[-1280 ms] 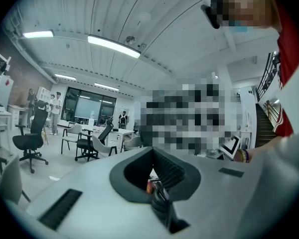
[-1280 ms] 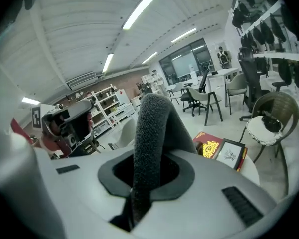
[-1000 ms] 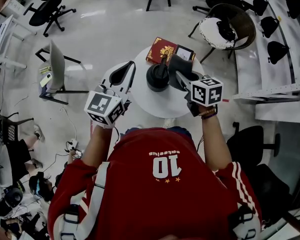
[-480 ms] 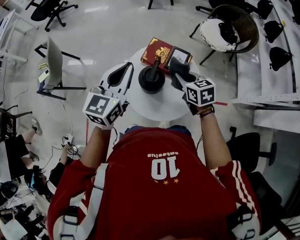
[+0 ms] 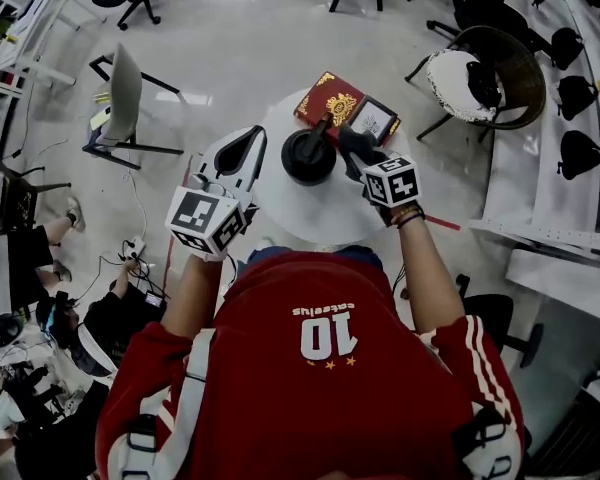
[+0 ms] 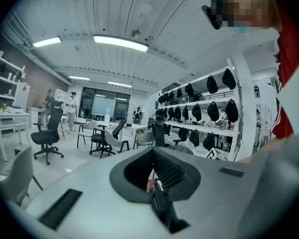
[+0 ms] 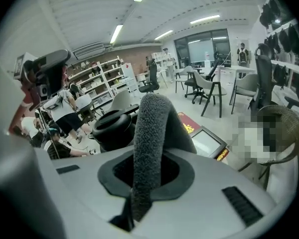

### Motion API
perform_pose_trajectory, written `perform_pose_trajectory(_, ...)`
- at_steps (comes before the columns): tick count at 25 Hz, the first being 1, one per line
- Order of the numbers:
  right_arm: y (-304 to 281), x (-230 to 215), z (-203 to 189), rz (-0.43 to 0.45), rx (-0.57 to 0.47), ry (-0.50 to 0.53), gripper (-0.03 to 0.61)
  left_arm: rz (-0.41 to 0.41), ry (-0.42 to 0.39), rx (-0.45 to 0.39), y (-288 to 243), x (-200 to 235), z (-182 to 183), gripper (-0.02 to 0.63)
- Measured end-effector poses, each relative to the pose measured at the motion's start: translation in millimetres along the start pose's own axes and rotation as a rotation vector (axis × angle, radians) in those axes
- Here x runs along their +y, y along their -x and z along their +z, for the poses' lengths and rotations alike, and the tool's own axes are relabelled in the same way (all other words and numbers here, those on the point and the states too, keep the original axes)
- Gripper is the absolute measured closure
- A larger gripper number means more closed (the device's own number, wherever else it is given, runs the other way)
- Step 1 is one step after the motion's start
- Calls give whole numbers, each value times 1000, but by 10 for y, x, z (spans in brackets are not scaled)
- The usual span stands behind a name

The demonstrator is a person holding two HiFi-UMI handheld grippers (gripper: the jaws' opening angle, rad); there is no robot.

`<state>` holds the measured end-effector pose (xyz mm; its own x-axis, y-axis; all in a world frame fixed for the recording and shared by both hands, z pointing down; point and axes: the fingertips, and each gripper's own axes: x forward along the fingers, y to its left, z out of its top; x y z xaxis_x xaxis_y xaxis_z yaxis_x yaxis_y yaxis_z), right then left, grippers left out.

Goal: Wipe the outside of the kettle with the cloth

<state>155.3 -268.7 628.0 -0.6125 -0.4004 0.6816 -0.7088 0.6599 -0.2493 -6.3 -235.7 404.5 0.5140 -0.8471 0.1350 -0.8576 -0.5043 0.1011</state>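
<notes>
left tool (image 5: 248, 140) hovers closed and empty over the round desk's (image 5: 280, 213) left rim. the kettle (image 5: 309, 158) stands mid-desk. just right of it, the right tool (image 5: 365, 158) pinches the cloth (image 5: 351, 139). wiping seems about to start, so next the cloth must press against the kettle's side. a red book (image 5: 328, 98) crowds the far edge, while the near desk gives room.

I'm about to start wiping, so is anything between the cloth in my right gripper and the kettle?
Nothing visible. The cloth held by the right gripper is right beside the kettle; the red book lies beyond, off that line.
</notes>
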Motion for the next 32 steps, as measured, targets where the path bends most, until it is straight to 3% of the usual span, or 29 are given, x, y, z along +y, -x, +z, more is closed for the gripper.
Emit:
perform_pose_trajectory(16,-472,36,18,117,104,207,529,158,12,8,138,88,-104,606)
perform_pose_trajectory(24,-433,70,-60,134,108,243,529,150,11,7,131,56,-126,606)
perform_pose_trajectory(32,-320,208,-155,111,104,247,529,91,11,2,119,74,-57,606)
